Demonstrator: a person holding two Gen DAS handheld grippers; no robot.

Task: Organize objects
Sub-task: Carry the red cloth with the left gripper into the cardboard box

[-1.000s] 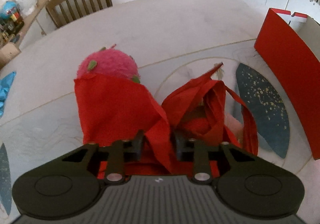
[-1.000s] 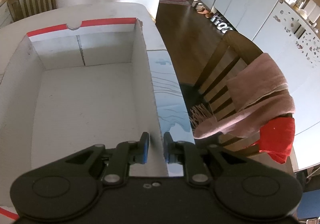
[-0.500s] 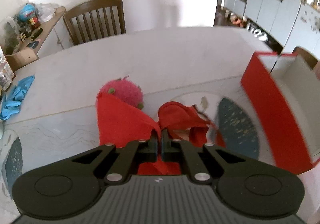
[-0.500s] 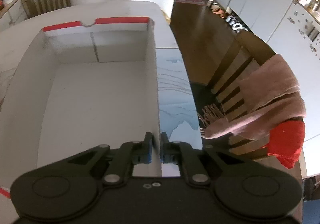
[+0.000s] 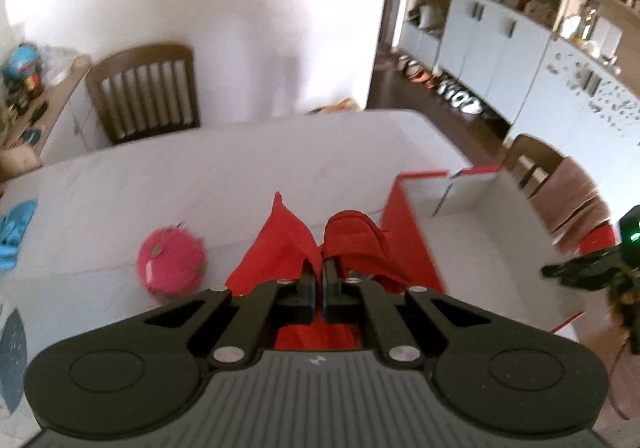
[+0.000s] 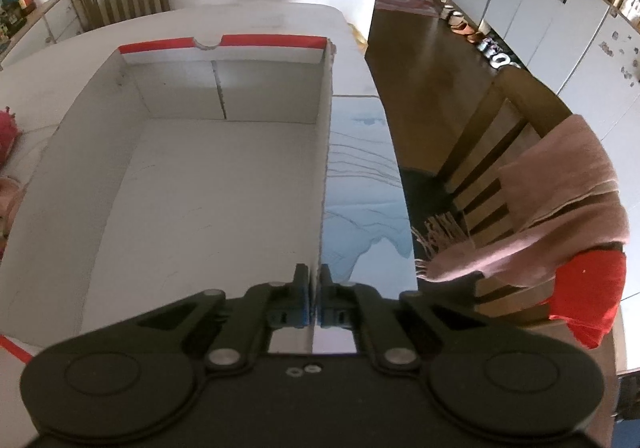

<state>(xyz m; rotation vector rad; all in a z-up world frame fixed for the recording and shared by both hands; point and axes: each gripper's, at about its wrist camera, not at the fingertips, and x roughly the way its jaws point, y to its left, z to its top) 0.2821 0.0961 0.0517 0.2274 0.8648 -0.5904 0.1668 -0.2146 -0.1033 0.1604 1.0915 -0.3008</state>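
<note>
With the left gripper point(image 5: 319, 280) pinched shut on a fold of the red cloth point(image 5: 288, 244) at frame centre, the fabric hangs in two bunched lobes and appears to be lifted clear of the white table point(image 5: 200, 176). The open red-and-white box point(image 6: 200, 176) fills the left half of the right wrist view; its interior is bare. The right gripper point(image 6: 315, 294) is clamped on the box's right wall near the lower centre of that view, steadying it.

To complete the transfer well, judged from this layout:
- Keep the right clamp firm so the box does not slide.
- Carry the cloth over the red side wall before lowering, so trailing folds do not snag the rim.
- Release only once the bulk rests inside.

The pink plush fruit point(image 5: 172, 262), lower left, remains on the table.
</note>
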